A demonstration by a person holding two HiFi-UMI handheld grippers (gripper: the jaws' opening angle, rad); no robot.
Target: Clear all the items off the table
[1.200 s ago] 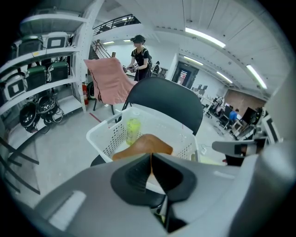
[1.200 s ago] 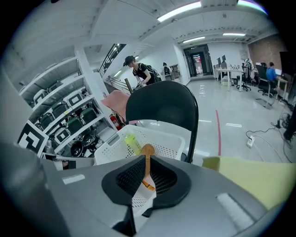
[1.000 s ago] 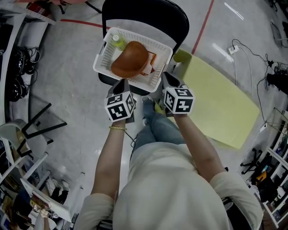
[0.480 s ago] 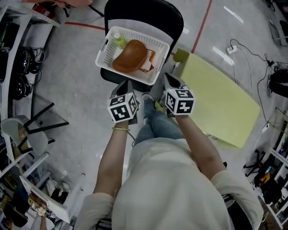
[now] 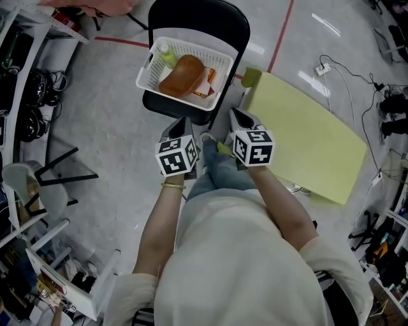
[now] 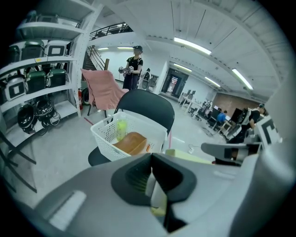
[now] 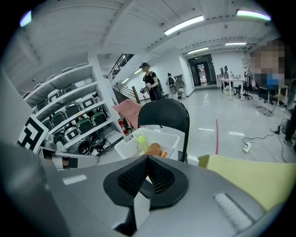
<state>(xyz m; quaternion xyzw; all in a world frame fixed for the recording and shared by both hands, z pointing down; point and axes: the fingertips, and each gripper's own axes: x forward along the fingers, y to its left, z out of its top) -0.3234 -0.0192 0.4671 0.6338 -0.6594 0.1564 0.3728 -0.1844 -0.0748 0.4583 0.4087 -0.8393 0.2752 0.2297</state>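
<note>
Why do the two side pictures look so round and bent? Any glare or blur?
Left gripper view: the wide-angle lens bows the shelves and blackens the corners; the left tongs loom huge. Right gripper view: same bending, right tongs huge, a mosaic patch added upper right. Head view: straighter, with glare streaks on the floor.

One basket [image 5: 178, 97], one chair [image 5: 191, 16], one table [image 5: 306, 140]
</note>
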